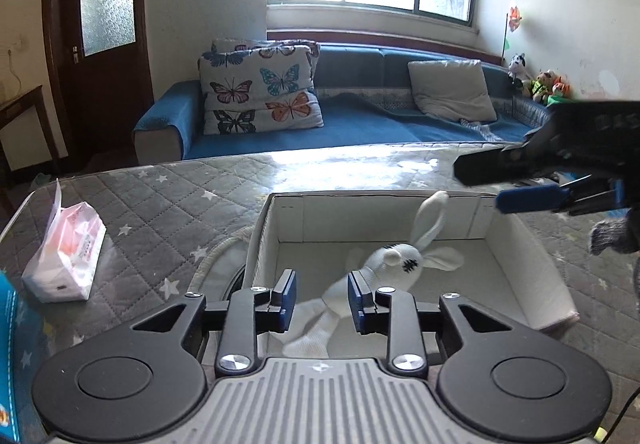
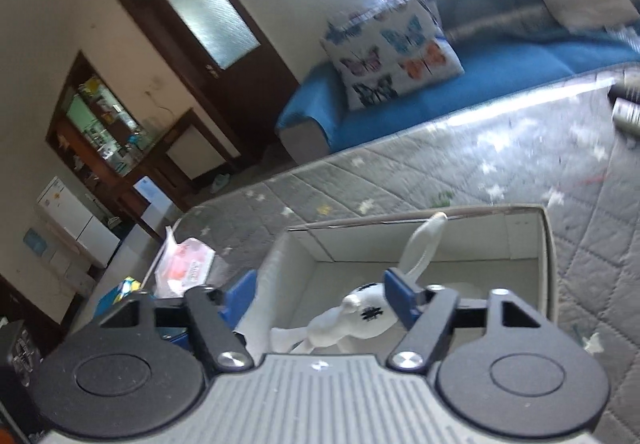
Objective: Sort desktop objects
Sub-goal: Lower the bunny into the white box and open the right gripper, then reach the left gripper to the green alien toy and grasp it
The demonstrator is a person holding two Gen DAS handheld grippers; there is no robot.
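Note:
A white stuffed bunny [image 1: 396, 260] with long ears and a stitched black eye lies inside an open white box [image 1: 532, 264] on the grey star-quilted table. My left gripper [image 1: 322, 300] hovers over the near end of the box, open, with the bunny's body below the gap and not pinched. My right gripper [image 1: 500, 184] reaches in from the right above the box's far corner. In the right wrist view my right gripper [image 2: 320, 296] stands wide open above the bunny [image 2: 356, 318], and one ear rises past its right pad over the box [image 2: 548, 264].
A soft tissue pack [image 1: 64, 252] lies left of the box, with a blue carton [image 1: 8, 344] at the near left edge. A gloved hand [image 1: 612, 236] holds the right gripper. Blurred metal cans [image 2: 628, 104] stand far right. A blue sofa [image 1: 360, 124] lies beyond the table.

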